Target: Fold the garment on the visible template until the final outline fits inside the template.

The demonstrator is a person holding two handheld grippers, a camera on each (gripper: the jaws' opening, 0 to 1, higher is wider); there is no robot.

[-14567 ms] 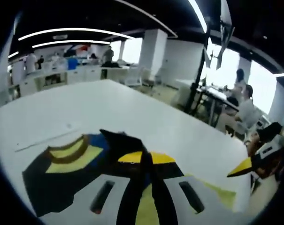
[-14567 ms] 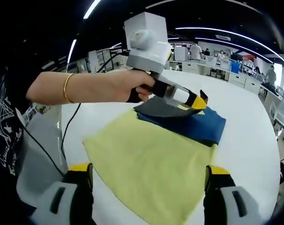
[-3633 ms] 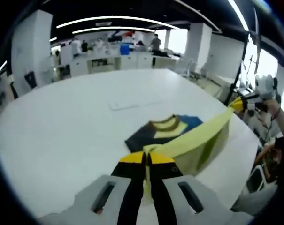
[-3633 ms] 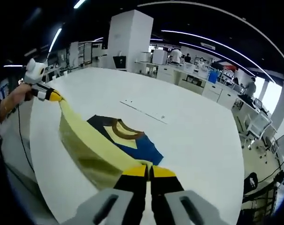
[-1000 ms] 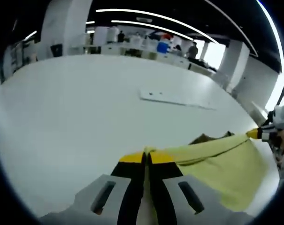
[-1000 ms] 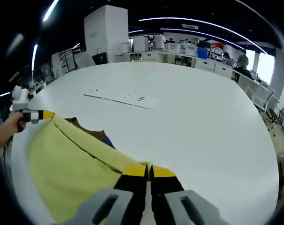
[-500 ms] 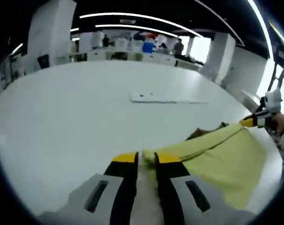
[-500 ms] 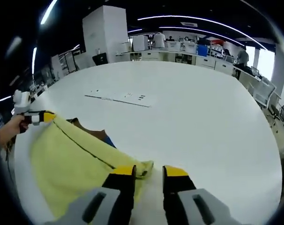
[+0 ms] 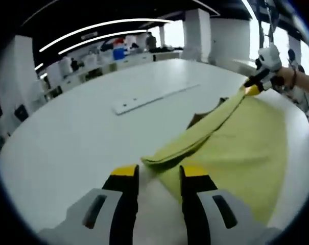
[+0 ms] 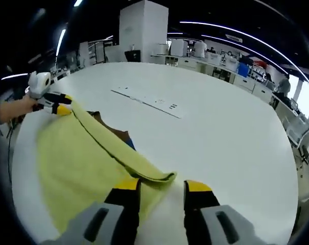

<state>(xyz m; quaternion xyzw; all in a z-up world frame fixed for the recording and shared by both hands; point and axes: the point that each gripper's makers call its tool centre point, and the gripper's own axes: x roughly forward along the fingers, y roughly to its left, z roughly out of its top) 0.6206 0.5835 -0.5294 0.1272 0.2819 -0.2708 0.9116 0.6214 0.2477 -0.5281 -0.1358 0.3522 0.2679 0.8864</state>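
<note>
On the bench (image 9: 67, 127), we've just opened both grippers' fingers (image 9: 124, 176), so the yellow garment (image 9: 236, 138) lies released, folded over near the template strip (image 9: 154, 97); fold laid, fit unconfirmed.

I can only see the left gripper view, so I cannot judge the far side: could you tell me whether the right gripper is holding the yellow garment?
Observer: No. In the right gripper view the right gripper has its jaws apart, and the folded corner of the garment lies on the table just ahead of them.
Operator: Thank you. Does anything peek out from under the fold on that side?
Observer: Yes, a small patch of blue fabric shows beside the brown collar.
Operator: How does my gripper sit, seen from there?
Observer: The left gripper is at the fold's far corner; whether it touches the cloth is too small to tell.
</note>
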